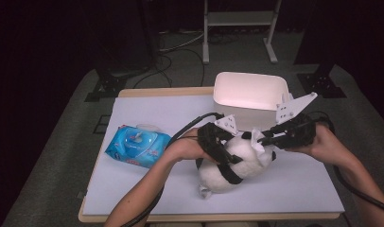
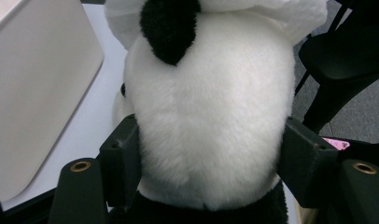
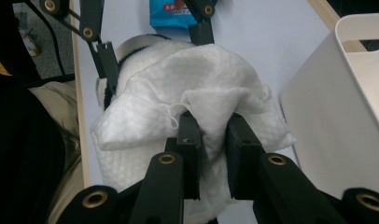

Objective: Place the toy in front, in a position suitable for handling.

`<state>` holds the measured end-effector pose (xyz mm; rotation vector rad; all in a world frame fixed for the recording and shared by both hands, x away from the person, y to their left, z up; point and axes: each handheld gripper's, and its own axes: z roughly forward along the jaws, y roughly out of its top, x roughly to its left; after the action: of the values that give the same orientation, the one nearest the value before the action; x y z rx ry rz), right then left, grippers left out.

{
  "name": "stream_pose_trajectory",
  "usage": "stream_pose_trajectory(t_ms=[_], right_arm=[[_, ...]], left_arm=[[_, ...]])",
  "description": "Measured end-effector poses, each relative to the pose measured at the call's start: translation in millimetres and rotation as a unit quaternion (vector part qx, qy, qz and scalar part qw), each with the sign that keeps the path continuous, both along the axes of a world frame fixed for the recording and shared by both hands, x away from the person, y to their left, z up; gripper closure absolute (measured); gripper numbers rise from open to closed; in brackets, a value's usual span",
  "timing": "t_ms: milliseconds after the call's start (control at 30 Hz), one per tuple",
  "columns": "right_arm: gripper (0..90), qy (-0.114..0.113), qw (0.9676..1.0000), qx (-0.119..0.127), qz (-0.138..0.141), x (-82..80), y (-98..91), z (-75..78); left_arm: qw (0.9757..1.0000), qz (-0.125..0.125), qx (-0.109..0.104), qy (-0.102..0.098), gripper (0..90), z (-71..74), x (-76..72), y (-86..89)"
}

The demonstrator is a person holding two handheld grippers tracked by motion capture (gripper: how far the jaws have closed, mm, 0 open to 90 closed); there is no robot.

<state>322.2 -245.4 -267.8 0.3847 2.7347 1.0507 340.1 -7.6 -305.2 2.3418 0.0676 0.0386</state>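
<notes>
Tight in the middle: plush panda [image 1: 235,165] sits on the table [image 1: 147,189] just in front of the white bin [image 1: 249,94], little gap between them. Left gripper [image 1: 218,146] and right gripper [image 1: 275,137] crowd the panda from both sides, white wipe [image 3: 201,88] draped over its head. Wipes pack [image 1: 137,145] blocks the left-centre. Open tabletop along the near edge, far left strip behind the pack, and right of the panda.
</notes>
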Motion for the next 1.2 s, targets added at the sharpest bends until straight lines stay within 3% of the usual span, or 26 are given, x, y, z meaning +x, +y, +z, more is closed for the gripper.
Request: stream_pose_trajectory(t_ms=[367,600,800,1100,1200], right_arm=[[77.0,0.011,0.9995,0.029,-0.007,0.1,-9.5,-7.0],[77.0,0.016,0.9996,0.02,-0.009,0.6,-10.6,-11.5],[76.8,0.024,0.9994,0.017,-0.018,0.9,-18.3,-17.7],[76.7,0.038,0.9986,0.022,-0.027,1.4,-29.4,-28.7],[76.7,0.042,0.9984,0.024,-0.029,1.7,-29.5,-31.5]], left_arm=[[0.9999,-0.003,0.014,-0.006,33.5,5.6,1.1,-3.6],[1.0,-0.001,0.008,0.004,23.8,0.6,0.8,-3.0],[0.9998,0.012,0.015,0.007,19.1,-2.4,0.7,8.4],[0.9985,0.032,0.034,0.028,17.3,-22.6,1.1,27.8],[0.9985,0.032,0.03,0.032,17.3,-25.7,0.3,31.7]])
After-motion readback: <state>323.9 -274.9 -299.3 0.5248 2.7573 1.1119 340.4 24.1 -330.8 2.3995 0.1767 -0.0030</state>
